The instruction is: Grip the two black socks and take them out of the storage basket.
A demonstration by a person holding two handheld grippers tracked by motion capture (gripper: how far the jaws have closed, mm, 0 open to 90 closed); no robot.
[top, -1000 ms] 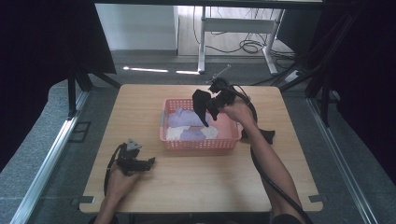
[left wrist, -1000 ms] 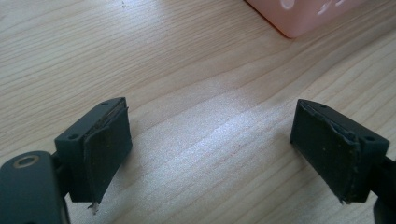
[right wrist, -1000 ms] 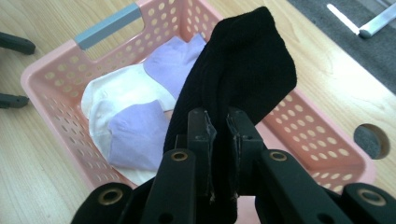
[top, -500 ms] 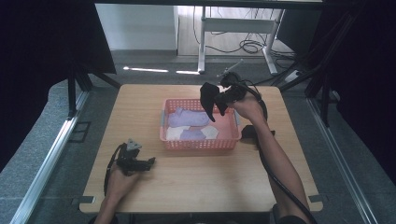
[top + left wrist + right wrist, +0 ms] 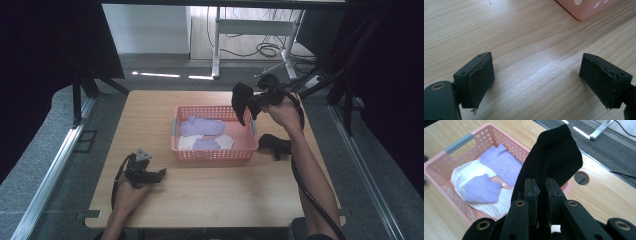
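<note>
While my right tongs (image 5: 254, 102) hang clamped on a black sock (image 5: 550, 167) above the far right corner of the pink basket (image 5: 177, 150), I count the drop as the risky part. In the right gripper view the jaws pinch a narrow fold of the fabric, with most of the sock bunched above them, so a quick turn of my wrist could let the cloth slide out and land on the desk (image 5: 210, 195) instead of in the basket. The sock also hangs close to the basket's right rim; if I lower it there, it may drape over the edge, half in and half out. Inside the basket lie a purple sock (image 5: 202, 125), a smaller purple piece (image 5: 481, 188) and a white sock (image 5: 464, 175), so room is not the trouble. A second black sock (image 5: 275, 144) lies on the desk just beside the basket's right wall, under my forearm, and my trailing cable could drag it. My left tongs (image 5: 150, 175) rest on the desk near its front left, jaws wide apart and holding nothing.
</note>
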